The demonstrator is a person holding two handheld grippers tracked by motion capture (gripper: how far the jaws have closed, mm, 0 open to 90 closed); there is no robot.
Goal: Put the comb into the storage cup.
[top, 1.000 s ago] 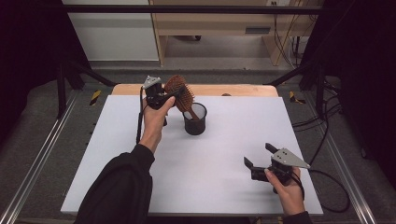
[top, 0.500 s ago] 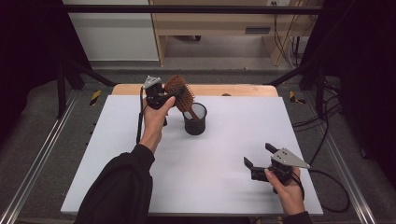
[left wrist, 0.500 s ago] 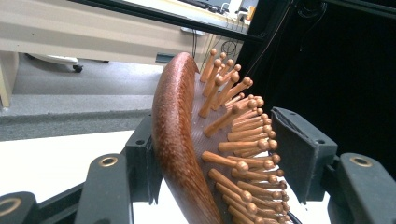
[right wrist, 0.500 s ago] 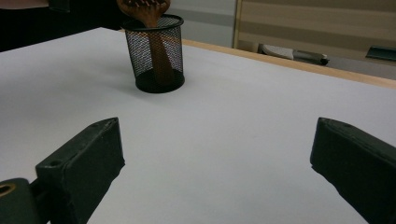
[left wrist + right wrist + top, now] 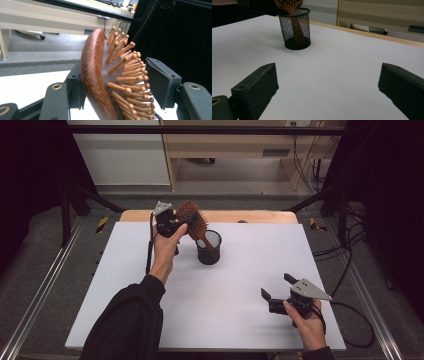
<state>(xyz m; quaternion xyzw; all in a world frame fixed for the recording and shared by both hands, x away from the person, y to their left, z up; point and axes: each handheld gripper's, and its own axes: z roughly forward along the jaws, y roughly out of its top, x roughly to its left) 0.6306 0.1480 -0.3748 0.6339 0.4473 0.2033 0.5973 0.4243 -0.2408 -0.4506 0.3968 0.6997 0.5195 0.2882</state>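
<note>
High view: a white, smooth-topped bench point(image 5: 125, 285) with a strip of pale wood along its far edge carries a small round cup point(image 5: 208, 248) of black wire mesh near the far middle. A wooden hairbrush point(image 5: 193, 221) stands in the cup, handle down, and leans to the left, so its oval reddish-brown head rises above the rim. The left gripper point(image 5: 176, 223), held up in a hand with a dark sleeve, has its fingers around the brush head. The right gripper point(image 5: 278, 289) sits low near the front right corner of the bench, well apart from the cup, with a grey three-cornered plate on top and a black cable trailing off to the right; its fingers are spread with nothing between them.

Left gripper view: the hairbrush point(image 5: 100, 82) stands between the two black fingers point(image 5: 163, 80). Its back is glossy, curved, dark red wood; the front carries rows of slim wooden pins with rounded tips. The left finger lies against the smooth back, while the right finger stands just beside the pin tips; I cannot tell whether it touches them.

Right gripper view: two blocky matte black fingers point(image 5: 257, 87) stand wide apart over the bare bench. Farther off, the mesh cup point(image 5: 295, 28) stands upright, the brush handle visible through its wire wall.
</note>
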